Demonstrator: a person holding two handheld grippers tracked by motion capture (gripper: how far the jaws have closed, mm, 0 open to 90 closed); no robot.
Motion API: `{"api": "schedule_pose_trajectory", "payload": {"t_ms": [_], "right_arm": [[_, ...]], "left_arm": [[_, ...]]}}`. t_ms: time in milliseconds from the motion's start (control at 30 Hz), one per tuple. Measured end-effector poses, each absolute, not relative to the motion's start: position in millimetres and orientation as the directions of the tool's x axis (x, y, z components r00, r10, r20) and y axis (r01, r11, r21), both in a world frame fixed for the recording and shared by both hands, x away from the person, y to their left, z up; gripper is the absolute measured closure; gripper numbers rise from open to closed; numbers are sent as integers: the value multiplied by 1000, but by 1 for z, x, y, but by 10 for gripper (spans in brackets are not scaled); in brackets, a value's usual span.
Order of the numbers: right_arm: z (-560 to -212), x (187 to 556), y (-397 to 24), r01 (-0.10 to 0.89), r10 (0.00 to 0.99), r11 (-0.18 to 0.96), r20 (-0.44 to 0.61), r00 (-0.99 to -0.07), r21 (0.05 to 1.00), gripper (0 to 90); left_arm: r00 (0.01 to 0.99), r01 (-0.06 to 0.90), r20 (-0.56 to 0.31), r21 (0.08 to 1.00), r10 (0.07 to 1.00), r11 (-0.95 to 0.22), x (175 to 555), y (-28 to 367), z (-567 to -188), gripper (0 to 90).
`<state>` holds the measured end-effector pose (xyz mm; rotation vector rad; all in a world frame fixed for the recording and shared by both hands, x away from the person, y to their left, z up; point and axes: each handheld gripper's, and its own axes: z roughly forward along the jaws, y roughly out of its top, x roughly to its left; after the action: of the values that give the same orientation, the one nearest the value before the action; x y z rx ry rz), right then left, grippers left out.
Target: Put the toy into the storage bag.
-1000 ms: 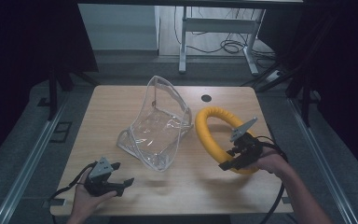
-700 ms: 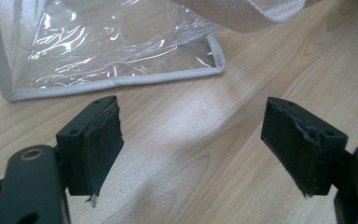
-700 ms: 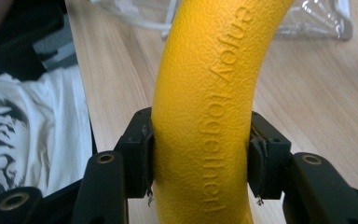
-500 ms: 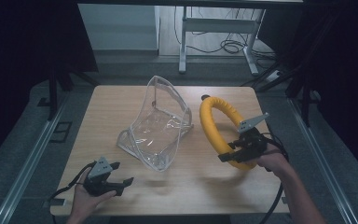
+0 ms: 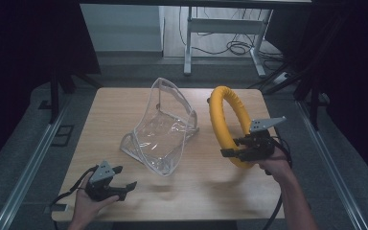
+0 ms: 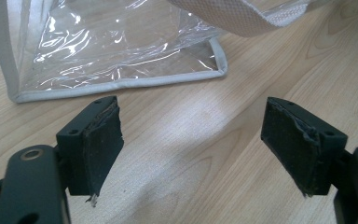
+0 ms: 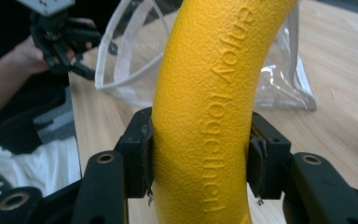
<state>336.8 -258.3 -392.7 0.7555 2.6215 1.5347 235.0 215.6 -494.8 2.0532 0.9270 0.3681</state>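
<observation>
Our right gripper (image 5: 243, 152) clamps the yellow ring (image 5: 223, 122), raised on edge; it probably goes into the clear bag (image 5: 160, 134). Our left gripper (image 5: 120, 187) waits open, bag untouched.

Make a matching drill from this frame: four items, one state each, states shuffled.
Items:
1. yellow ring
2. clear bag
3. left hand-held gripper
4. right hand-held gripper

States:
A. jaws wide apart over bare wood, holding nothing
B. standing on the table with its mouth open
C. clamped between two black jaws, held up on edge
D. jaws shut on a textured yellow tube

Pairs: 1-C, 2-B, 3-A, 4-D
</observation>
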Motion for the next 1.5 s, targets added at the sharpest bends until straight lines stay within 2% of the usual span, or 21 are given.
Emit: {"api": "schedule_pose_trajectory", "payload": {"t_ms": [567, 833, 1500], "right_arm": [[-397, 338, -252, 399, 449, 271, 251, -858, 876, 504], [-395, 332, -250, 367, 487, 174, 244, -839, 914, 504], [-388, 326, -231, 297, 489, 22, 248, -836, 955, 503]], "left_arm": [[684, 480, -62, 788, 727, -385, 235, 215, -496, 201], [685, 476, -55, 789, 727, -389, 235, 216, -495, 202], [682, 471, -50, 793, 729, -386, 235, 216, -495, 204]]}}
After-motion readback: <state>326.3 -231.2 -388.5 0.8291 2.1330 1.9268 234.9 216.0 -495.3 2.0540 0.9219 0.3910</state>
